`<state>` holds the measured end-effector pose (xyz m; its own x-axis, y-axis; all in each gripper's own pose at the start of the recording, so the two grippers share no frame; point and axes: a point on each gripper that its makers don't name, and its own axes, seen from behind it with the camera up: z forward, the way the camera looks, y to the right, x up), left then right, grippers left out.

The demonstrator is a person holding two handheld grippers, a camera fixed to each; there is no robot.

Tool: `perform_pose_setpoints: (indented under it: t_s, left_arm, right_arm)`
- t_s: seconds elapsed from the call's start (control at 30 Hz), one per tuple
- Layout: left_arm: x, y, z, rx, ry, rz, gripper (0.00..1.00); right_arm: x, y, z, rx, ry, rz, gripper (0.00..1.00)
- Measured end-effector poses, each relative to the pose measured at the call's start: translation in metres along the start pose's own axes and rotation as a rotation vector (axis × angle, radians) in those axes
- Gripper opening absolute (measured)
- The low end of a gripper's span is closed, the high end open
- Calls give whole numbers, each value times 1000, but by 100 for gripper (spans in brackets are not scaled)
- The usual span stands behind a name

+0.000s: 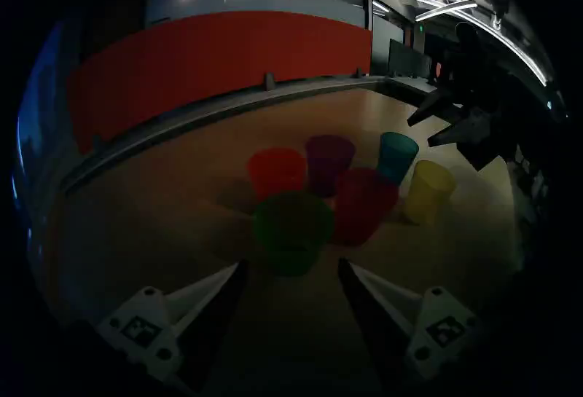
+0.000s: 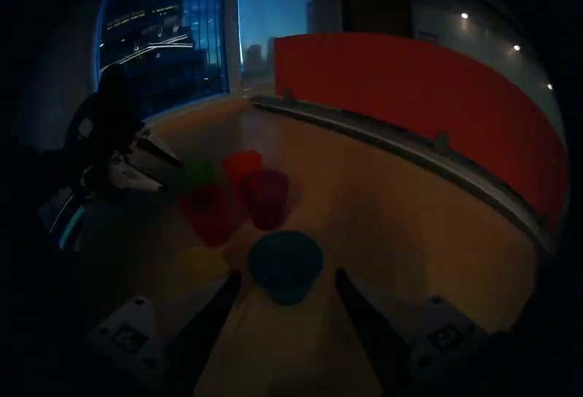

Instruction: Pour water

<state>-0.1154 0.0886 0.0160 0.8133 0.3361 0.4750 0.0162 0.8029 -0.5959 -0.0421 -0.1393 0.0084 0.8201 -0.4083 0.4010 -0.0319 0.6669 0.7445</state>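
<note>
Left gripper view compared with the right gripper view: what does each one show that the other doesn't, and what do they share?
Left gripper view: bright ceiling light strips, and the green cup nearest the open left hand-held gripper.
Right gripper view: a tall window onto a dusk city, and the teal cup nearest the open right hand-held gripper.
Shared: the cup cluster of six colours, the wooden table and the red wall panel.

Jaws apart (wide) on left gripper (image 1: 291, 261) and right gripper (image 2: 287, 272).
</note>
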Motion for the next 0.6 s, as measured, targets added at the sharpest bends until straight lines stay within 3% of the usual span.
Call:
perform_pose_setpoints:
  t_s: [0.6]
  left_arm:
    - [-9, 1, 30, -37, -50, -2, 90]
  right_arm:
    - [-12, -1, 21, 18, -46, -22, 97]
